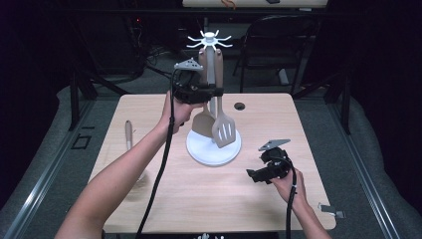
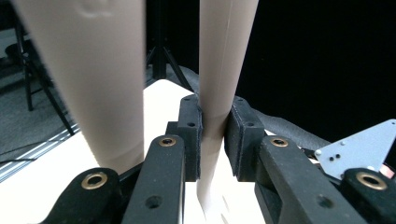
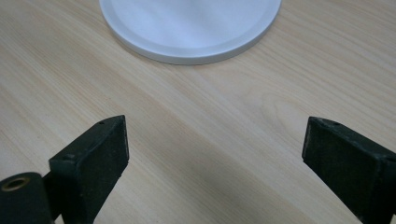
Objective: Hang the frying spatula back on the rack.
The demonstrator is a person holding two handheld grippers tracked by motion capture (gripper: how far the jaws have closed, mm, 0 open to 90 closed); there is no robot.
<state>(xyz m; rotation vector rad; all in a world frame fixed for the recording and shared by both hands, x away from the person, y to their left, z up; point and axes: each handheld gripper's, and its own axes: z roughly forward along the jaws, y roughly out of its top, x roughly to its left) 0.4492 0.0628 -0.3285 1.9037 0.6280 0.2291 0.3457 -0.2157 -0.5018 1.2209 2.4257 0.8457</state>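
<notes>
Beige wood, a lone utensil handle (image 1: pixel 129 134) lies near the left edge of the pale wooden bench (image 1: pixel 209 199), well apart from the work and no hazard unless the person's forearm sweeps it off.

Next comes the left tool (image 1: pixel 211 91), raised above the bench, its pads (image 2: pixel 191 135) closed narrow on the handle of the beige slotted spatula (image 1: pixel 223 128), which hangs from the white hooked rack (image 1: pixel 209 41). In the left gripper view the handle (image 2: pixel 219 93) runs upright between the pads, with the solid beige spatula (image 1: pixel 202 124) just beside it. The grip sits well up the handle, so the heavy blade can swing like a pendulum; a sideways pull would knock it against its neighbour and could jolt that one off its hook. Whether the handle's top is on or off its hook is too small to tell, so a lift that is too short, or taken at an angle, may catch the hook and tip the rack on its white round base (image 1: pixel 199 152). The smooth tapered handle could also slip down through the pads.

Farther right, the right tool (image 1: pixel 253 175) rests low over the bench, jaws wide and empty, with the base's rim (image 3: pixel 196 56) ahead of it. It steadies nothing, so the rack has no backstop if the pull goes wrong.
</notes>
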